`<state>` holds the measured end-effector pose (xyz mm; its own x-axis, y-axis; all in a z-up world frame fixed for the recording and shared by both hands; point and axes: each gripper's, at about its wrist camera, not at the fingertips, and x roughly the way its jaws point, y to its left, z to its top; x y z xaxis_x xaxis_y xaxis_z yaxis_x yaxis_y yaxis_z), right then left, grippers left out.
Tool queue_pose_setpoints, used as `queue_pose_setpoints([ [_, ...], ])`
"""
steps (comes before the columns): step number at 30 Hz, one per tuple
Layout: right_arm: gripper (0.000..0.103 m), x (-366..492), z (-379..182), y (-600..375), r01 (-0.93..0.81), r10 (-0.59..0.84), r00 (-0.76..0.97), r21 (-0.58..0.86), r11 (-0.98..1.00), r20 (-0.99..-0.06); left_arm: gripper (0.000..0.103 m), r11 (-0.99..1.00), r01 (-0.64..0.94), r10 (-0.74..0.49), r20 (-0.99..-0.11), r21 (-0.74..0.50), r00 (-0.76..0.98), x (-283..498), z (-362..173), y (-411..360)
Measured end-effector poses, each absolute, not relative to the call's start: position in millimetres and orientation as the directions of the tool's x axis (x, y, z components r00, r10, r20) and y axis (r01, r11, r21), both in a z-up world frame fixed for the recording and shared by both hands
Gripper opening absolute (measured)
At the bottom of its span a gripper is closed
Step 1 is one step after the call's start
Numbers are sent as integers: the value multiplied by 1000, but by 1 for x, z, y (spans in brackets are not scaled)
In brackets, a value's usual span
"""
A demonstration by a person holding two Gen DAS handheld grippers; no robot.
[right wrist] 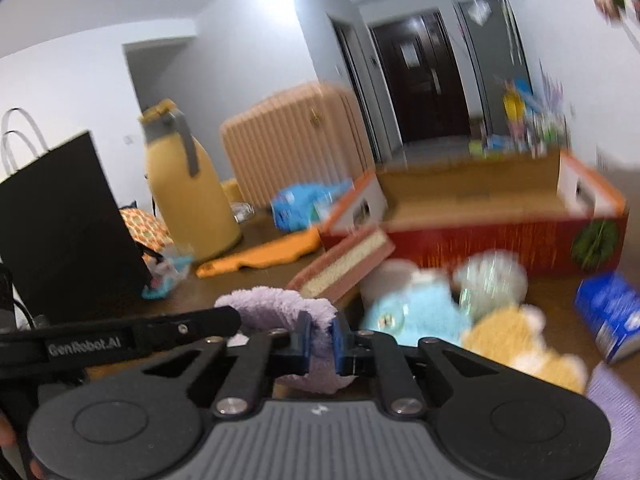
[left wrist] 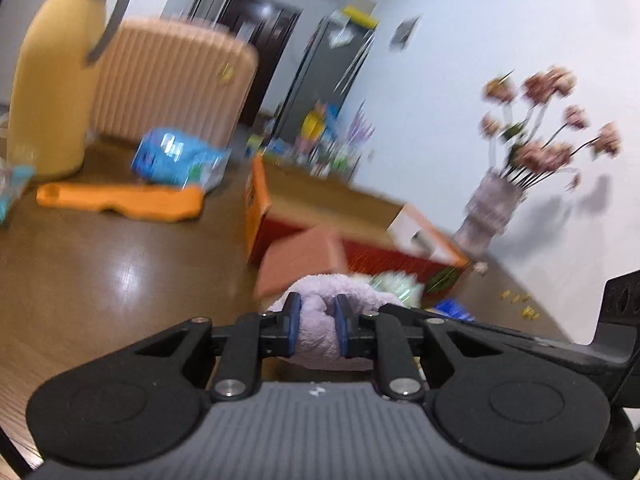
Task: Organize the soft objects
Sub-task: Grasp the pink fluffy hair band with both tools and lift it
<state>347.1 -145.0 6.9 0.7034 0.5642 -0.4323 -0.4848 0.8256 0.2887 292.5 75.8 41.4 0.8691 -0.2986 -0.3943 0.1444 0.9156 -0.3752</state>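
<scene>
both grippers – left (left wrist: 317, 318) and right (right wrist: 320, 330) – are pinched nearly closed on the lilac towel (right wrist: 276, 306) just above the table (left wrist: 100, 264), so the pick-up looks in hand – next, carry it to the box (right wrist: 480, 200).

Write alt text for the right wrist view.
The right hand-held gripper is shut on a fluffy lilac cloth above a brown table. Behind it lie blue, green and tan plush toys before an open red box. A yellow flask and black bag stand left.
</scene>
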Motion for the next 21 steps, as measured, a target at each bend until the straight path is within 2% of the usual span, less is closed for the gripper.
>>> queue_pose_setpoints([
  [4, 11, 307, 36, -158, -515, 561, 754, 223, 828, -342, 19, 904, 228, -340, -287, -360, 895, 254, 66, 67],
  [7, 11, 274, 45, -169, -514, 548, 774, 193, 836, -316, 18, 894, 276, -377, -259, -353, 889, 229, 72, 57],
  [10, 11, 248, 39, -176, -503, 537, 771, 191, 843, -342, 18, 882, 307, -410, -258, -359, 875, 207, 63, 49],
  [15, 11, 218, 22, -189, -498, 523, 769, 169, 851, -367, 18, 861, 349, -471, -321, -369, 821, 188, 35, 35],
  [21, 11, 197, -17, -208, -487, 503, 772, 147, 861, -389, 18, 894, 343, -437, -386, -289, 812, 167, -9, 15],
])
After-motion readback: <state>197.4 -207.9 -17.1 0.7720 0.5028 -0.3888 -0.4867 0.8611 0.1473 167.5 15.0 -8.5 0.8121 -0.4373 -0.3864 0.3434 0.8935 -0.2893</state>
